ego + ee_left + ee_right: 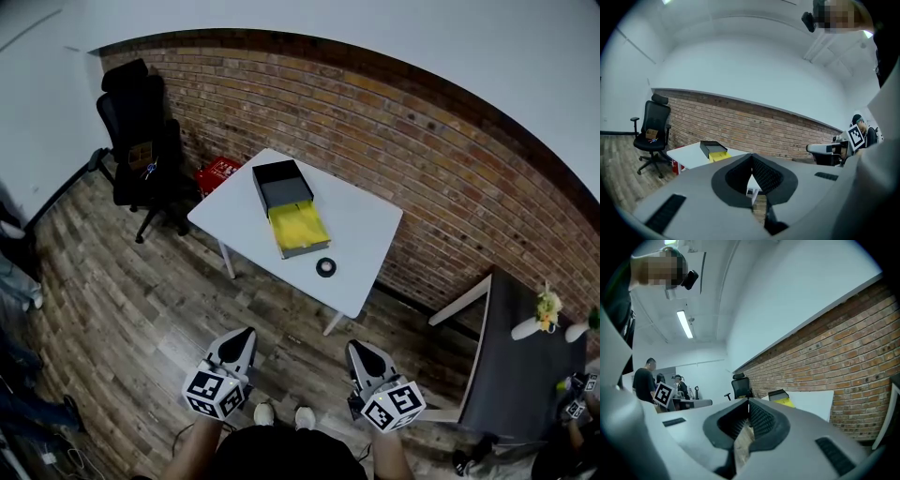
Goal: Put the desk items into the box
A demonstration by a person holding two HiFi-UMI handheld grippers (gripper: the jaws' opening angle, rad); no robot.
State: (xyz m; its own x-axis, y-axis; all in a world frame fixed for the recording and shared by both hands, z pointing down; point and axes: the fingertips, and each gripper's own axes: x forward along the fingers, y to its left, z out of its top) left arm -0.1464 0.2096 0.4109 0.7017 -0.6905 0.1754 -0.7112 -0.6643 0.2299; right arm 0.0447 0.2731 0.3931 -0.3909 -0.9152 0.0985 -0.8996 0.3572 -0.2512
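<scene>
Our left gripper [240, 336] and right gripper [362, 349] closed, empty; well ahead, the tape roll [325, 267] looks light, stiff, so we'd pinch its rim.

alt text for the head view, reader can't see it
A person holds the left gripper and right gripper, tongs shut and empty, over a wood floor, short of a white table by a brick wall. On the table lie a black box with a yellow part at its near end and a tape roll; a chair stands at left.
</scene>
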